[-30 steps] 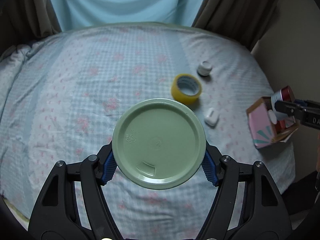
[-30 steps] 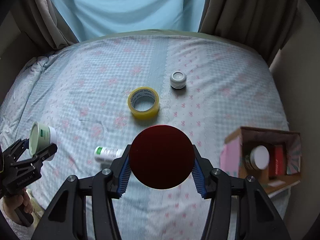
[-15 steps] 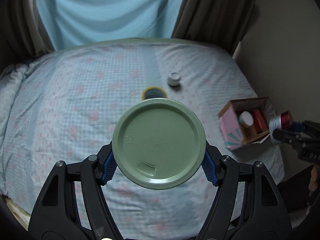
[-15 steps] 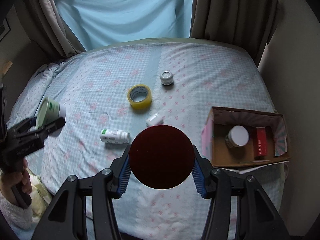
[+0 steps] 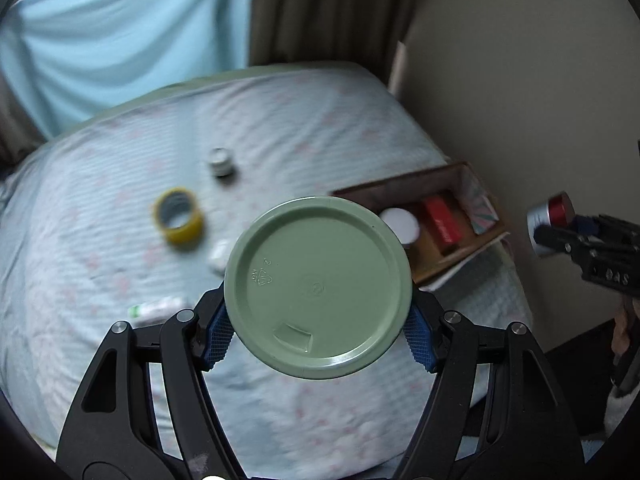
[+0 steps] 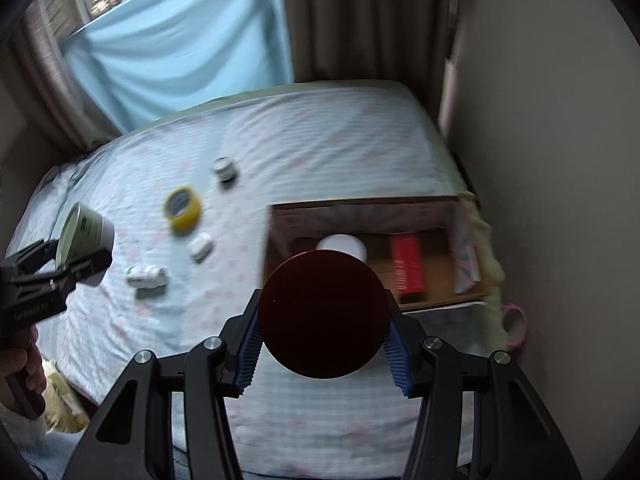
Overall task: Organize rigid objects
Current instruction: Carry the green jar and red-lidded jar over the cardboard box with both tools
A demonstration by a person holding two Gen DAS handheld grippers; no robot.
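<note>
My left gripper [image 5: 318,336] is shut on a green-lidded tub [image 5: 318,286], held in the air over the bed; it also shows in the right wrist view [image 6: 86,234]. My right gripper [image 6: 324,354] is shut on a red-capped silver can [image 6: 323,314], held above the near edge of the cardboard box [image 6: 360,210]; the can also shows in the left wrist view [image 5: 550,218]. The box [image 5: 448,176] holds a white-lidded jar [image 6: 342,245] and a red packet [image 6: 407,266].
On the bedspread lie a yellow tape roll [image 6: 183,208], a small white jar [image 6: 224,169], a small white case [image 6: 200,246] and a white bottle with green print [image 6: 146,276]. A wall [image 6: 560,160] stands right of the box. Curtains hang behind the bed.
Both grippers have risen and swung right toward the box, each still holding its object. The box now sits closer and more central in both views.
</note>
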